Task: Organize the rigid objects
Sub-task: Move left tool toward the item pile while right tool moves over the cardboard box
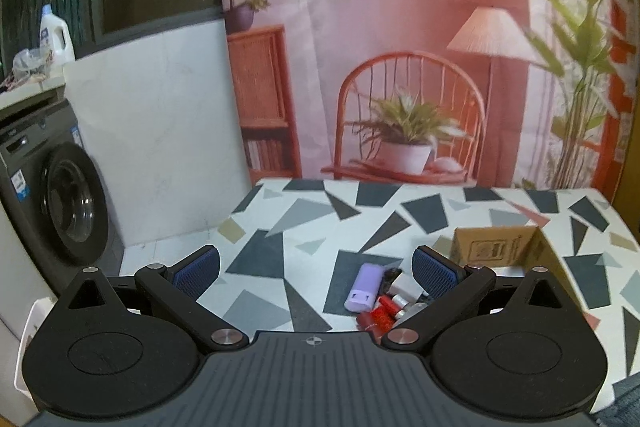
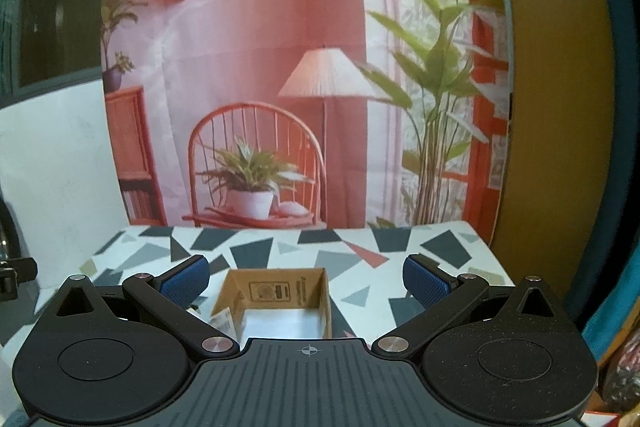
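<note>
- Left hand-held gripper point(image 1: 316, 269) is being held wide open, empty, above the bench point(image 1: 280, 227).
- Right hand-held gripper point(image 2: 306, 277) is likewise being kept spread, empty, over the cardboard box point(image 2: 276, 297).
- Purple case point(image 1: 363, 287) is being left beside red bits point(image 1: 378, 315).

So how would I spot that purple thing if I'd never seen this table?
Start at the open cardboard box on the patterned table. Just left of it lies a small heap of bits, mostly red, white and black. The lilac block rests on the heap's left edge: the only pastel purple piece, rounded, with two small slots in its near end.
</note>
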The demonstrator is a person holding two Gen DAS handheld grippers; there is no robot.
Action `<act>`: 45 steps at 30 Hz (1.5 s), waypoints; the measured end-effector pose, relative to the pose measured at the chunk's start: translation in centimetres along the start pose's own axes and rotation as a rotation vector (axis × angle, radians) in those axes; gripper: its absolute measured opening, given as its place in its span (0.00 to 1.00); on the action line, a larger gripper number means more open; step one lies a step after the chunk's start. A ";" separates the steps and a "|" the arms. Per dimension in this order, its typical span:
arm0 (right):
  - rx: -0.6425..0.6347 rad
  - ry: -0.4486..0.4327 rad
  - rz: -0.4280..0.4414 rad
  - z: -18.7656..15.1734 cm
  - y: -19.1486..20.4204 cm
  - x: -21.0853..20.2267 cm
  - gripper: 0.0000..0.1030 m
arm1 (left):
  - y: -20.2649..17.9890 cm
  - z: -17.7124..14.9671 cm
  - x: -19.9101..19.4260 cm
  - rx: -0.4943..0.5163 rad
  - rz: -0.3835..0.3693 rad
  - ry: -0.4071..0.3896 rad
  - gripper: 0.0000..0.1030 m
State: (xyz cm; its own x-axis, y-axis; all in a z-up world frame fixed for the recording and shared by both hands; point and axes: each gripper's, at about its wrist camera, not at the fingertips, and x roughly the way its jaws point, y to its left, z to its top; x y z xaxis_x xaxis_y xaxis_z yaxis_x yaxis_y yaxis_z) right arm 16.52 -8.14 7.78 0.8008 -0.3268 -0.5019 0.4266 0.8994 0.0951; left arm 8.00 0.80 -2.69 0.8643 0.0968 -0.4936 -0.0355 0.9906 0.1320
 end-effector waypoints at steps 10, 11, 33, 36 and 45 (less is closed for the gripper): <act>-0.062 0.184 -0.025 -1.2 0.5 8.6 1.00 | -0.7 0.1 7.3 0.005 -0.003 0.085 1.00; -0.079 0.203 -0.031 -1.4 0.7 9.7 1.00 | -0.8 0.0 8.1 0.004 -0.003 0.095 1.00; -0.090 0.576 -0.053 -7.2 0.0 23.6 1.00 | 0.1 -3.6 19.8 -0.153 -0.117 0.405 1.00; -0.097 0.612 -0.054 -7.9 0.0 24.4 1.00 | 0.3 -4.0 20.4 -0.191 -0.100 0.392 1.00; -0.109 0.729 -0.047 -9.0 0.1 26.0 1.00 | 0.0 -5.1 22.6 -0.135 -0.077 0.478 1.00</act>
State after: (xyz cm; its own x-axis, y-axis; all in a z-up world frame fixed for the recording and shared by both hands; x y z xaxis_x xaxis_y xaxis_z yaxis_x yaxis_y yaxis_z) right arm 33.65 -13.92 -12.99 0.2841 -0.1239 -0.9508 0.3791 0.9253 -0.0073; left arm 25.02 3.45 -18.22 0.5419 0.0250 -0.8401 -0.0730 0.9972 -0.0174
